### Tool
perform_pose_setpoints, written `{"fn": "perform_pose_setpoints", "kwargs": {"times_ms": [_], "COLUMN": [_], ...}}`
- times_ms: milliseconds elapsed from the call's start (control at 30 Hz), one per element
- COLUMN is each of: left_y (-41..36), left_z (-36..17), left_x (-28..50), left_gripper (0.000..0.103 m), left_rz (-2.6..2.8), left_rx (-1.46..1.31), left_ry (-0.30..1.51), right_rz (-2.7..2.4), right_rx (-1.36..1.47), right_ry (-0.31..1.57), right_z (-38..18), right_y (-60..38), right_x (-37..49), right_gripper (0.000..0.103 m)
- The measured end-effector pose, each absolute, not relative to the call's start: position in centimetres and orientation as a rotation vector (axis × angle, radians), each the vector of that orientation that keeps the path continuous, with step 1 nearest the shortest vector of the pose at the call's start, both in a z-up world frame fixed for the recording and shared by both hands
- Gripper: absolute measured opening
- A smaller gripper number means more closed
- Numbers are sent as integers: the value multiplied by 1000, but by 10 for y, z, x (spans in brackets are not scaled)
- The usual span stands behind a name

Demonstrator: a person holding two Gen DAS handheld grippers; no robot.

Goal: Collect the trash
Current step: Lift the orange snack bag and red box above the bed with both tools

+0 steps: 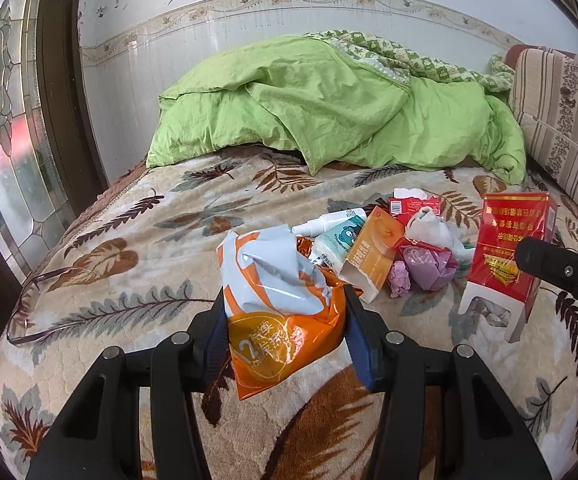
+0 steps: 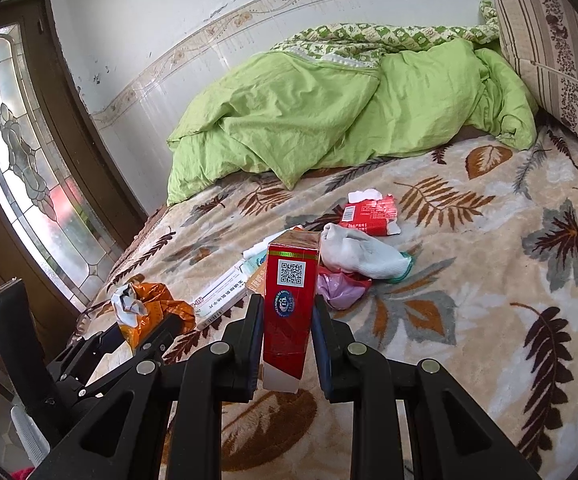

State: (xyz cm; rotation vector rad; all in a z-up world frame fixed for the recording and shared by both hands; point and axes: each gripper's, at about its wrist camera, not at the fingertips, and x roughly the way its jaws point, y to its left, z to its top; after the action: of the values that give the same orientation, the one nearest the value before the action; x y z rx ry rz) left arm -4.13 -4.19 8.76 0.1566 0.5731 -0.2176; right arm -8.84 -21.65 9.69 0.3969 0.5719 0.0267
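My left gripper is shut on a crumpled orange and white plastic bag, held just above the leaf-patterned bed blanket. That bag also shows at the lower left of the right wrist view. My right gripper is shut on an upright red carton, whose open white end points down. The same red carton stands at the right of the left wrist view. Between them lies a trash pile: an orange box, a white spray bottle, purple crumpled wrappers and a torn red packet.
A rumpled green quilt fills the far half of the bed, with a striped cushion at the right. A pair of glasses lies near the bed's left edge. A stained-glass door stands to the left. A white sock rests in the pile.
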Motion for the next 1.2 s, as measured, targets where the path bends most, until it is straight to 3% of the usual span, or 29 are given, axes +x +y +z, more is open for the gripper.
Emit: {"fn": "perform_pose_setpoints", "kwargs": {"times_ms": [1200], "left_y": [-52], "left_z": [95], "left_x": [-161], "left_gripper": [50], "left_rz": [-326], "left_rx": [164], "left_ry": [654], "right_rz": [-36], "right_rx": [440], "right_ry": [534], "right_z": [104], "right_y": [-240], "right_x": [-225], "right_gripper": [24]}}
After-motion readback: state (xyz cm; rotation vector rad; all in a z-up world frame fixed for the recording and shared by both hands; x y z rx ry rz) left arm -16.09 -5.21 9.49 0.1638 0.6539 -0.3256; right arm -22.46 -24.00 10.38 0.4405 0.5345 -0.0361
